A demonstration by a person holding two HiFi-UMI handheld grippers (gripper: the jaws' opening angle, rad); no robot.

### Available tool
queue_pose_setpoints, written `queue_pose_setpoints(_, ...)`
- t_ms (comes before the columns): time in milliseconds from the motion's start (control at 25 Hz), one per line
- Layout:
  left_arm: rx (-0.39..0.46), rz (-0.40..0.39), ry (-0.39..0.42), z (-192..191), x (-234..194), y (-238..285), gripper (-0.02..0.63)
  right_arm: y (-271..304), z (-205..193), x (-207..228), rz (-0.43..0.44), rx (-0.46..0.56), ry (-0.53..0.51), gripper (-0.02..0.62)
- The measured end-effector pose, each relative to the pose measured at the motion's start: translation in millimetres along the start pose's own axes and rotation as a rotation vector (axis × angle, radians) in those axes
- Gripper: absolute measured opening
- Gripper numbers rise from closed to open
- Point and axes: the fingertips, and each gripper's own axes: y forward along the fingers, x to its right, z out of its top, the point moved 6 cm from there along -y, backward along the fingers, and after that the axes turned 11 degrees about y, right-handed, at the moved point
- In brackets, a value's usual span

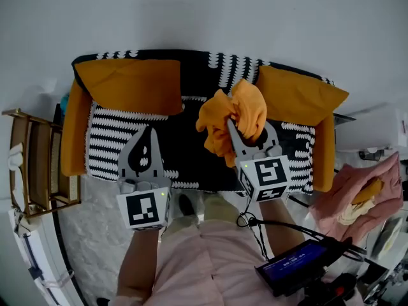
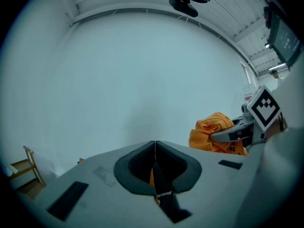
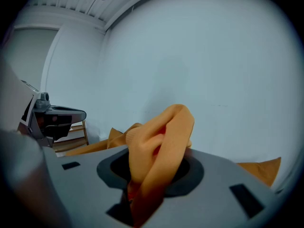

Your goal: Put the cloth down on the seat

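Cloth [image 1: 231, 115] bunched in right gripper [image 1: 248, 134] over seat [image 1: 186, 155].

Left gripper [image 1: 150, 132] closed; right gripper [image 1: 247, 129] clamped.

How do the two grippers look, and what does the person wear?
Both the left gripper and the right gripper are grey, with tapered jaws, dark on the inside. Each carries a white cube printed with black square markers and a green light. A black cable runs from the right one toward a blue box. The person wears pink clothing.
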Motion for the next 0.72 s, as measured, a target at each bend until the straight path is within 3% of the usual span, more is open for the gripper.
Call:
queue_pose_setpoints(160,-0.030,-0.004,-0.025,-10,12,21,0.011,21,-22,16,0.019,-0.039,0.012,0.143)
queue_pose_setpoints(320,-0.099,-0.017,-0.006,-34,17,39,0.011,44,-54,27,0.039,-0.099,0.037,0.144)
queue_pose_setpoints(480,-0.117,-0.026,0.030,-58,27,64,0.011,71,-84,47,0.041,-0.136,0.037,0.144)
queue_pose_setpoints(720,-0.181,-0.038,-0.003,-92,37,92,0.011,104,-130,64,0.035,-0.214,0.054,0.149)
